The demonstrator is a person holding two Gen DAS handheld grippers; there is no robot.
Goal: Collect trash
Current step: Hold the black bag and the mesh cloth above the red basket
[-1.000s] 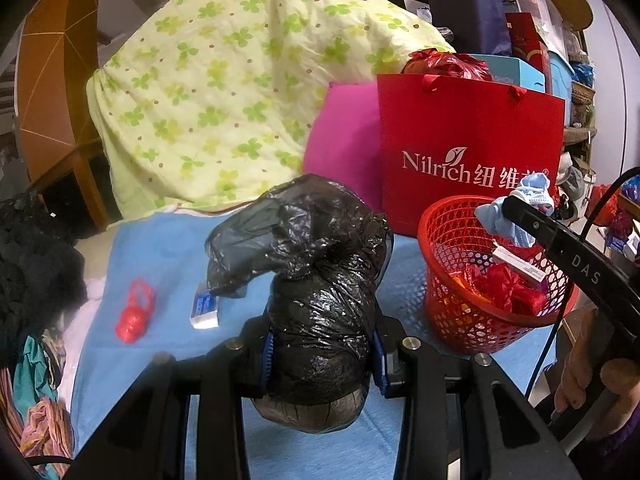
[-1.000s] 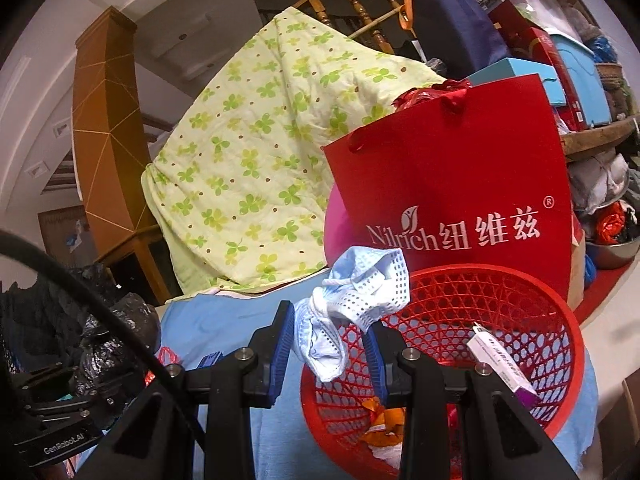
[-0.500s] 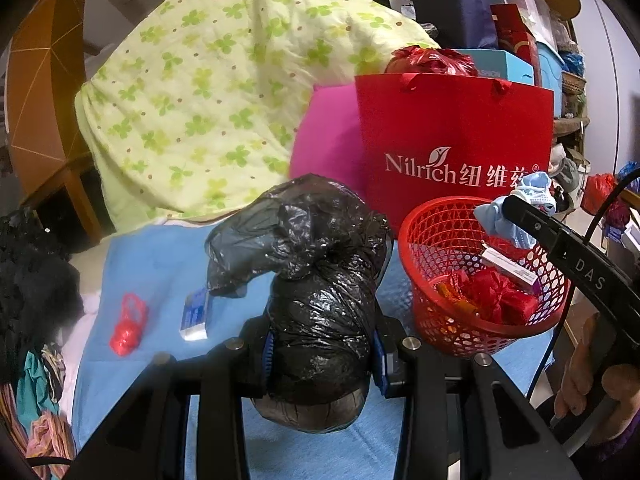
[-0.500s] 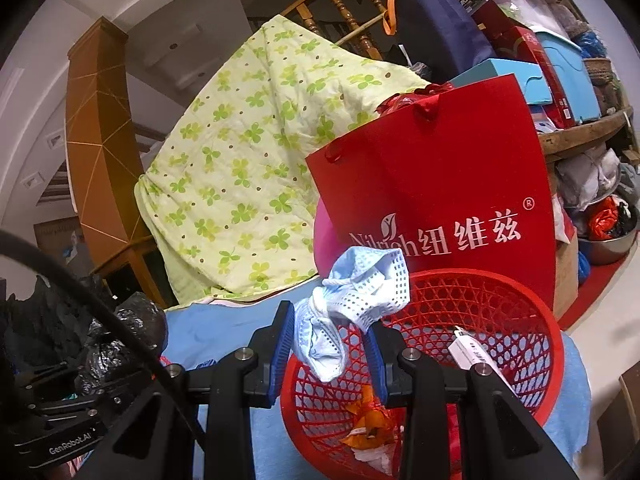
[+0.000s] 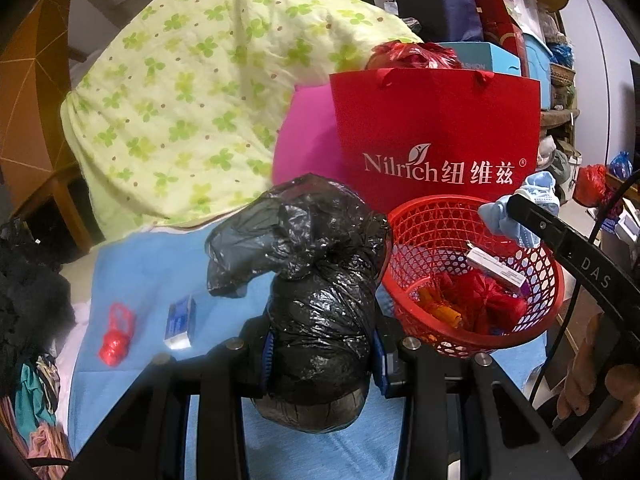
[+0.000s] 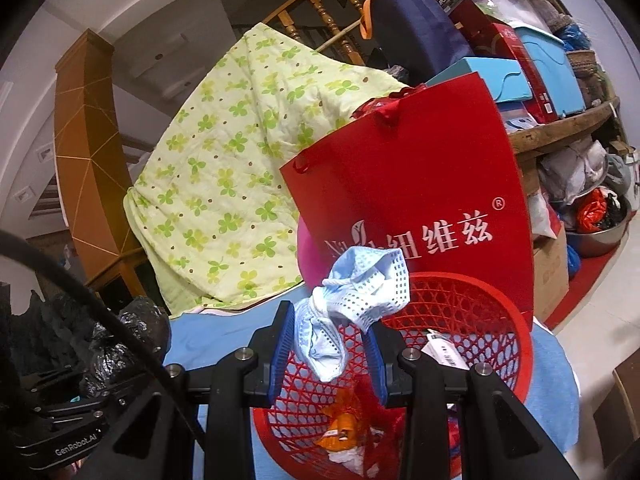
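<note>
Left tongs [image 5: 322,354]: pinching a crumpled black plastic bag [image 5: 320,280] around its lower bulge, blue pads pressed into both sides. The bag is gripped low, so its loose upper folds flop leftward; it rides above the light blue cloth surface [image 5: 152,264], just left of the red plastic mesh basket [image 5: 536,312], apparently touching its rim. Judgement: held this way so it can be swung over the rim and dropped.

Right tongs [image 6: 328,354]: clamped on a crumpled light blue face mask [image 6: 360,296]. The mask hangs directly over the basket's near rim, its lower tail dangling inside the opening. Judgement: positioned for release; letting go here should land it in the basket.

Basket contents: red wrappers, an orange wrapper [image 6: 340,426], a small white box [image 5: 496,268]. It stands against an upright red paper shopping bag [image 5: 436,136].

Remaining on the cloth: a small knotted red plastic scrap [image 5: 116,336] and a small blue-and-white packet [image 5: 180,322], well apart from the basket. Judgement: task partly done; these two are still to collect.

Risk: the bulky black bag may snag on the rim or tip the light basket.
</note>
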